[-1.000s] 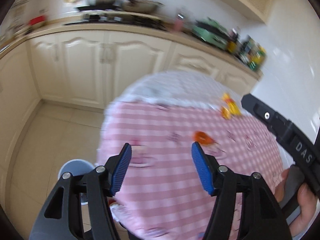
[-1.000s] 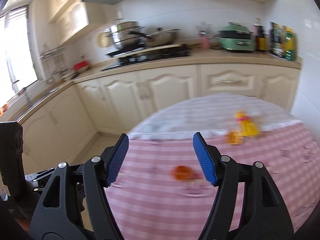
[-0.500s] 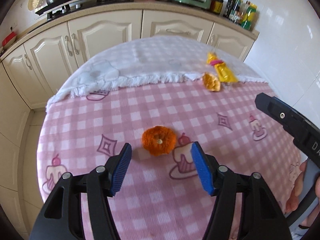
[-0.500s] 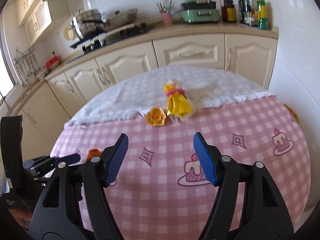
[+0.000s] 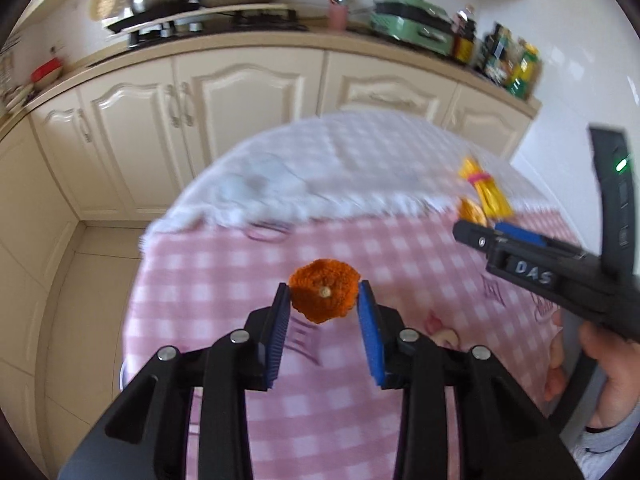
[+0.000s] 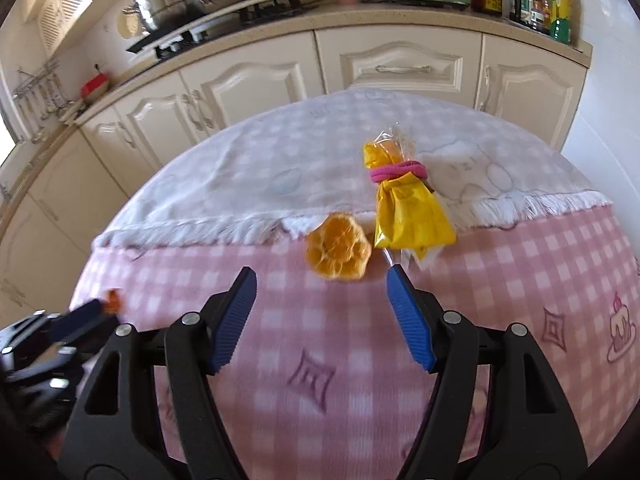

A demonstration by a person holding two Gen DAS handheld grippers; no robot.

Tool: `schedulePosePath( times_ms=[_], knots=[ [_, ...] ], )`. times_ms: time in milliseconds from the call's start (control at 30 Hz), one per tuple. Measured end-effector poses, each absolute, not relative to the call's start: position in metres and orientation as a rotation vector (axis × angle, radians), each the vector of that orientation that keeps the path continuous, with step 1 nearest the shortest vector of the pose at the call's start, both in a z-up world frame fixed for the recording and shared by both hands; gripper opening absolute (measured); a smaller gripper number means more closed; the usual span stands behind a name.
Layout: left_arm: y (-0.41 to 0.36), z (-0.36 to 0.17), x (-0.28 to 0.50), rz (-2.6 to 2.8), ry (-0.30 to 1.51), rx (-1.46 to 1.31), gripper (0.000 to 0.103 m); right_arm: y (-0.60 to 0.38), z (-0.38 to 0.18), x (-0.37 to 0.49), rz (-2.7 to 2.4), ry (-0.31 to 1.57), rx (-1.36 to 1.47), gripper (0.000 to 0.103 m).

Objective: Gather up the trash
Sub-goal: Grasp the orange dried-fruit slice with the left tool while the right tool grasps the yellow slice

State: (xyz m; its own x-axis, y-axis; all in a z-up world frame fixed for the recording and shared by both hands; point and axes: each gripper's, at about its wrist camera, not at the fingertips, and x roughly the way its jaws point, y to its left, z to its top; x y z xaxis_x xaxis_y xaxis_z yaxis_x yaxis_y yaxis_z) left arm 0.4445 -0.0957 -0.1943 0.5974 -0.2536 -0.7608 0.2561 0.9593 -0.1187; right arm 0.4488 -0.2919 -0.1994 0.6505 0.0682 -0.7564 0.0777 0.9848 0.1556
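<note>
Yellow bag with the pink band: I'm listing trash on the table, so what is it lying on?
The yellow bag lies across the white cloth's fringed edge, its lower end on the pink checked tablecloth. Anything beneath it is hidden.

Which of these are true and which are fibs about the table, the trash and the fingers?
1. An orange peel sits between the left gripper's closing blue fingers. True.
2. The right gripper grips the yellow bag. False: it is open and holds nothing.
3. A pink band is wrapped around the yellow bag. True.
4. The second peel lies on the floor. False: it lies on the pink checked cloth, next to the bag.
</note>
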Motion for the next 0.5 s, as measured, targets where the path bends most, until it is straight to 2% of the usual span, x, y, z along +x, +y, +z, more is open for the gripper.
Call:
schedulePosePath(
  times_ms=[100,133,167,200,500],
  knots=[
    [-0.079,-0.189,0.449,-0.272,0.868,-0.027,0.033,-0.292,-0.202,0.457,-0.027,0.866,0.172,0.066],
    [-0.074,-0.188,0.450,-0.265,0.866,-0.034,0.033,-0.293,-0.201,0.459,-0.030,0.864,0.172,0.057],
    [-0.070,-0.188,0.451,-0.260,0.865,-0.040,0.033,-0.293,-0.202,0.460,-0.039,0.865,0.167,0.038],
    [-0.065,-0.188,0.451,-0.256,0.866,-0.048,0.033,-0.295,-0.202,0.460,-0.041,0.865,0.167,0.036],
    [-0.046,-0.184,0.439,-0.280,0.863,-0.094,0.033,-0.286,-0.194,0.422,0.015,0.860,0.186,0.035]
  ],
)
